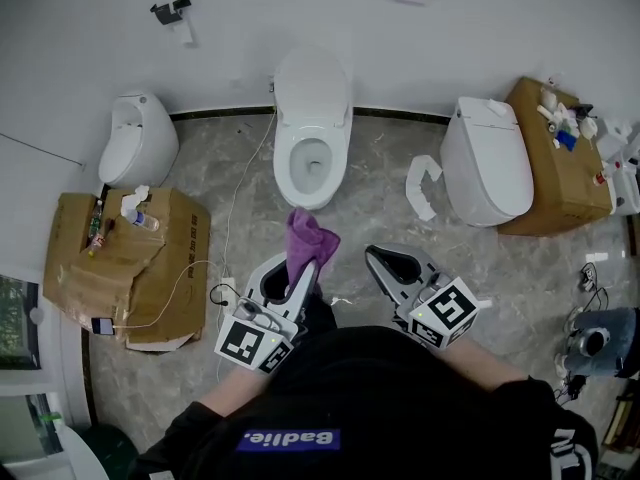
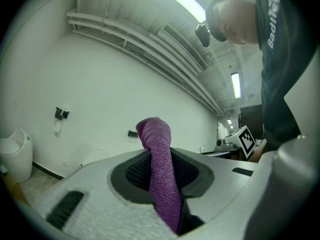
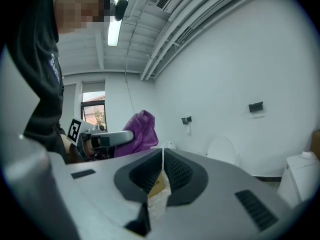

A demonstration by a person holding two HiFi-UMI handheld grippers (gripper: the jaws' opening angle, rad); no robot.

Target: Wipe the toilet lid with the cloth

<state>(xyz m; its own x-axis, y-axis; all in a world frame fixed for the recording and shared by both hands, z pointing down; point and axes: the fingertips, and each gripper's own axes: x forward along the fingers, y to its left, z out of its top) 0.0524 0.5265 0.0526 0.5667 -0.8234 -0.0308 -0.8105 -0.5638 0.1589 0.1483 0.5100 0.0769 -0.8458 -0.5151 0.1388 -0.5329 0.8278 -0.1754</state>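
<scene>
The cloth (image 1: 312,238) is being pinched by the left gripper (image 1: 303,266), nearer the toilet lid (image 1: 312,86) straight ahead; the right gripper (image 1: 380,258) is being held pressed together

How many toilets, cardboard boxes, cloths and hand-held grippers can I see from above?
Toilets: 3 (left, middle, right)
Cardboard boxes: 2 (left, right)
Purple cloth: 1, pinched in the left gripper's jaws
Grippers: 2 (left gripper, right gripper)
Total: 8
</scene>
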